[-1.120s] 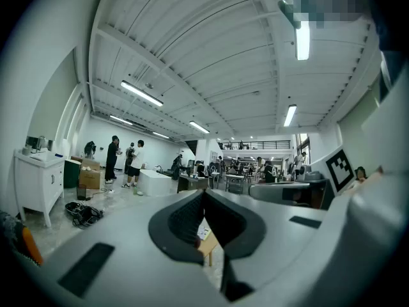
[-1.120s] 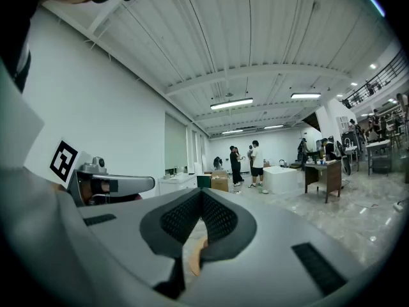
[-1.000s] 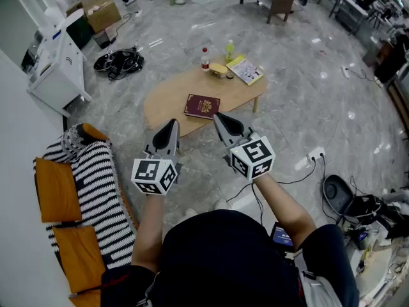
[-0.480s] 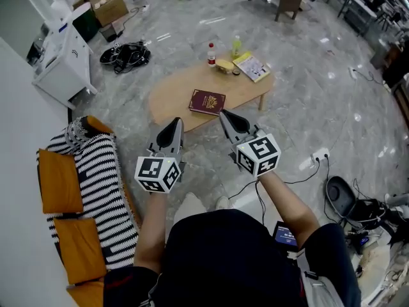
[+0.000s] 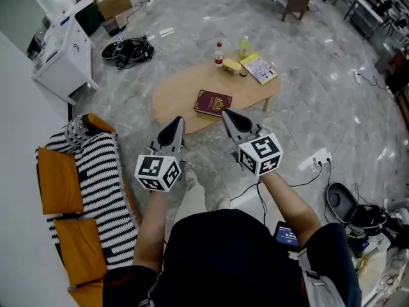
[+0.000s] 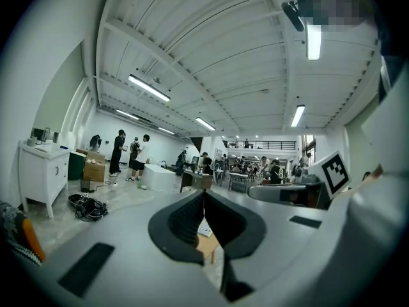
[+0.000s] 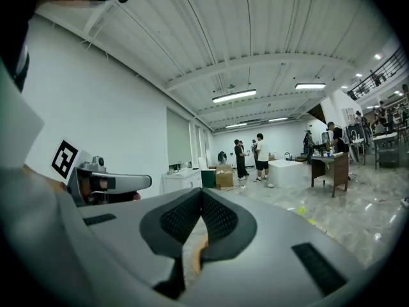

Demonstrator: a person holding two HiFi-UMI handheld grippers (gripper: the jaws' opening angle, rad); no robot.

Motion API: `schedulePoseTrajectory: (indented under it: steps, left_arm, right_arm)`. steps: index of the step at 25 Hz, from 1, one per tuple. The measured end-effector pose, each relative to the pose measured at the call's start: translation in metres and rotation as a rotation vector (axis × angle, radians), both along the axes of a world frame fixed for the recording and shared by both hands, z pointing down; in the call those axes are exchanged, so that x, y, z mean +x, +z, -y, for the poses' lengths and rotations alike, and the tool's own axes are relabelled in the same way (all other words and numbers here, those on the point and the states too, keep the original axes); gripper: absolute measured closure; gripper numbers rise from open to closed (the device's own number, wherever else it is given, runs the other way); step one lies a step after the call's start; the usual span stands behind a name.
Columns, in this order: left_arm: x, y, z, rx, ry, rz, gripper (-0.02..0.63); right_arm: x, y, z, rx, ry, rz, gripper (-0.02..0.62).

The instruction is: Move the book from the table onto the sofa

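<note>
Two grippers, left [image 5: 177, 124] and right [image 5: 229, 115], we hold level, jaws closed on nothing; the book [image 5: 213, 102] lies flat on the table [image 5: 176, 96] beyond them, sofa [image 5: 57, 181] at left.

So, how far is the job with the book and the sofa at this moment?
Nothing looks done yet: the book lies flat on the table. In hand: the left gripper and right gripper, both shut and empty, point toward the table. Left to do: grasp the book, carry it to the sofa and put it down there.
</note>
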State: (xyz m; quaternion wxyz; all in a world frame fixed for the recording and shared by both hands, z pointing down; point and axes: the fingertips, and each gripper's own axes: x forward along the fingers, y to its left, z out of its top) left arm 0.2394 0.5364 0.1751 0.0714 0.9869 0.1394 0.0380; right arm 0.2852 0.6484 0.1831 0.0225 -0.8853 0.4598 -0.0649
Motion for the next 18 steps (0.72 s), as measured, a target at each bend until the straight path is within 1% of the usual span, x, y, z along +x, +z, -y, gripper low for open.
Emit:
schedulePoseTrajectory:
  steps: [6,11,13,18]
  left_arm:
    - [0.056,0.000,0.034,-0.015,0.036,0.027,0.589]
    - [0.099,0.004,0.057,-0.026,0.090,0.057,0.589]
    - [0.116,0.001,0.062,-0.047,0.121,0.063,0.589]
    - [0.150,0.013,0.085,-0.054,0.178,0.081,0.589]
  right_arm:
    - [0.050,-0.006,0.038,-0.010,0.018,0.008,0.580]
    - [0.092,-0.003,0.069,-0.014,0.058,0.036,0.580]
    - [0.108,-0.003,0.078,-0.025,0.077,0.040,0.580]
    - [0.136,0.008,0.105,-0.050,0.124,0.048,0.580]
